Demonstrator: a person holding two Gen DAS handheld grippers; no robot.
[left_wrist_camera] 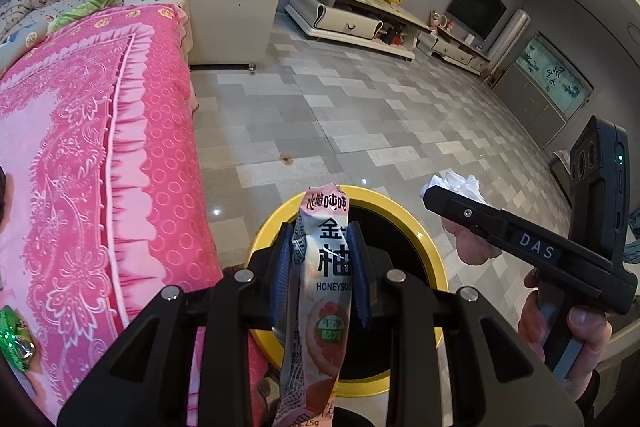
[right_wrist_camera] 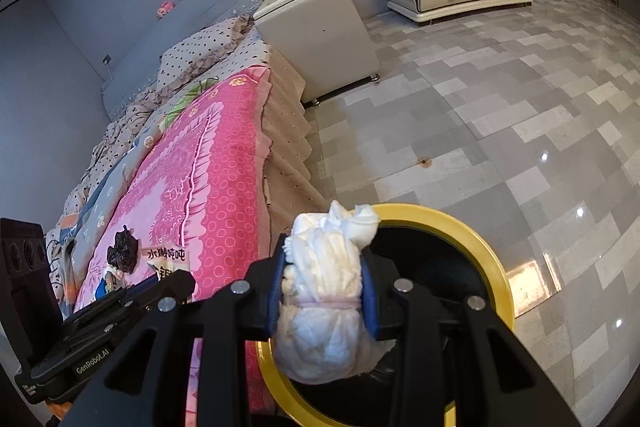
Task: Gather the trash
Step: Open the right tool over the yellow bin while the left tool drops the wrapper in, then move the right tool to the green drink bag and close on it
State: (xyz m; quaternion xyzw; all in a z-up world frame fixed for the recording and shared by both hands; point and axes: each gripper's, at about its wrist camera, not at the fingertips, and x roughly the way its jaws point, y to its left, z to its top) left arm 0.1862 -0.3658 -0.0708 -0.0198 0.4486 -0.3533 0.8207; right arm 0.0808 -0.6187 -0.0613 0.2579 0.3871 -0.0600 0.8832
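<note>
My left gripper (left_wrist_camera: pixel 320 263) is shut on a pink and white snack wrapper (left_wrist_camera: pixel 320 291) and holds it upright over a round bin with a yellow rim (left_wrist_camera: pixel 424 239). My right gripper (right_wrist_camera: pixel 324 279) is shut on a crumpled white tissue wad (right_wrist_camera: pixel 324 323) and holds it above the same yellow-rimmed bin (right_wrist_camera: pixel 492 267), at its left side. The right gripper shows in the left wrist view (left_wrist_camera: pixel 448 203) at the right, with the tissue (left_wrist_camera: pixel 456 185) at its tip. The left gripper body (right_wrist_camera: pixel 120 311) shows at the lower left of the right wrist view.
A bed with a pink cover (left_wrist_camera: pixel 100 155) stands directly left of the bin. A dark crumpled scrap (right_wrist_camera: pixel 124 253) and a green wrapper (left_wrist_camera: pixel 14 341) lie on it. A white nightstand (left_wrist_camera: pixel 232 11) and a low TV cabinet (left_wrist_camera: pixel 352 11) stand across the grey tiled floor (left_wrist_camera: pixel 360 115).
</note>
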